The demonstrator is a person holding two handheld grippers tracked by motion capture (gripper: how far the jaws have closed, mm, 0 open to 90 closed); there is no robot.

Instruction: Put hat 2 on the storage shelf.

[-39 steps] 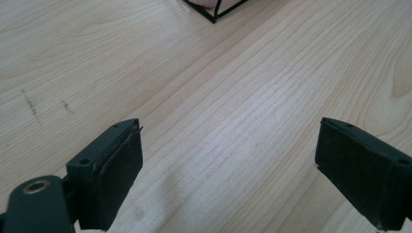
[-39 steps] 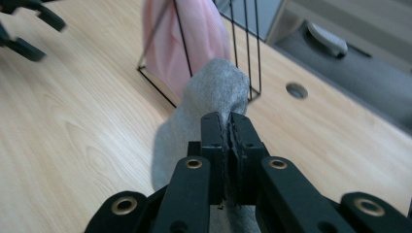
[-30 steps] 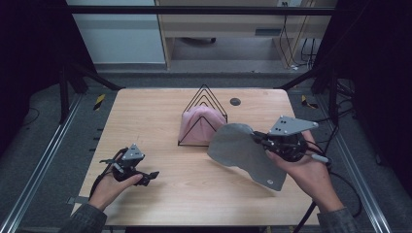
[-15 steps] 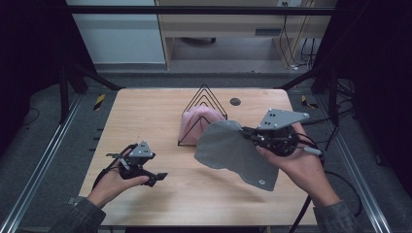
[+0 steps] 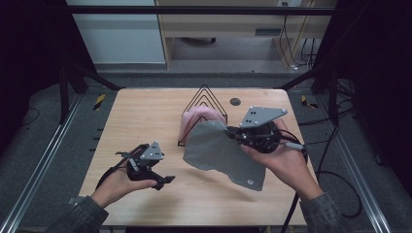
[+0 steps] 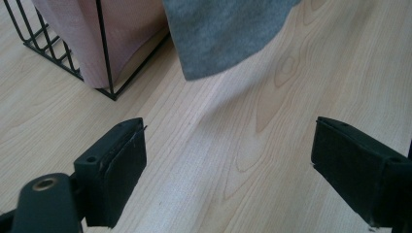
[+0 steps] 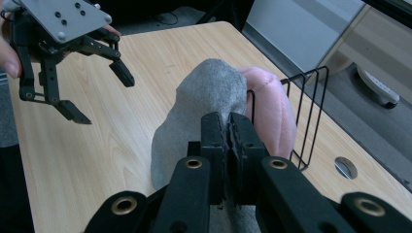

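Right hand-held gripper [image 5: 232, 132] has its jaws pressed together on one edge of the grey cloth [image 5: 221, 153]; the pinch sits close to the cloth's margin in the right gripper view, so little fabric lies between the pads. The cloth hangs from that pinch right of centre over the worktop [image 5: 145, 111], draping down toward the near right, its lower corner with a small snap or eyelet [image 5: 249, 182] low over the wood; whether that corner touches the surface cannot be told. The upper part of the cloth lies just beside, possibly against, the black wire rack [image 5: 204, 109], which holds a pink cloth [image 5: 197, 119]. Left hand-held gripper [image 5: 158, 182] is spread wide with nothing between its jaws, low over the near left of the worktop and apart from the grey cloth. Risks, as judged: the shallow edge grip could slip under the cloth's own hanging weight or a quick swing, dropping it in a heap. The cloth could snag on a wire of the rack, dragging or tipping it and pulling the pink cloth out. If the left hand-held gripper goes for the free edge, that edge is limp and may sway, so the jaws could close on air or on wood.
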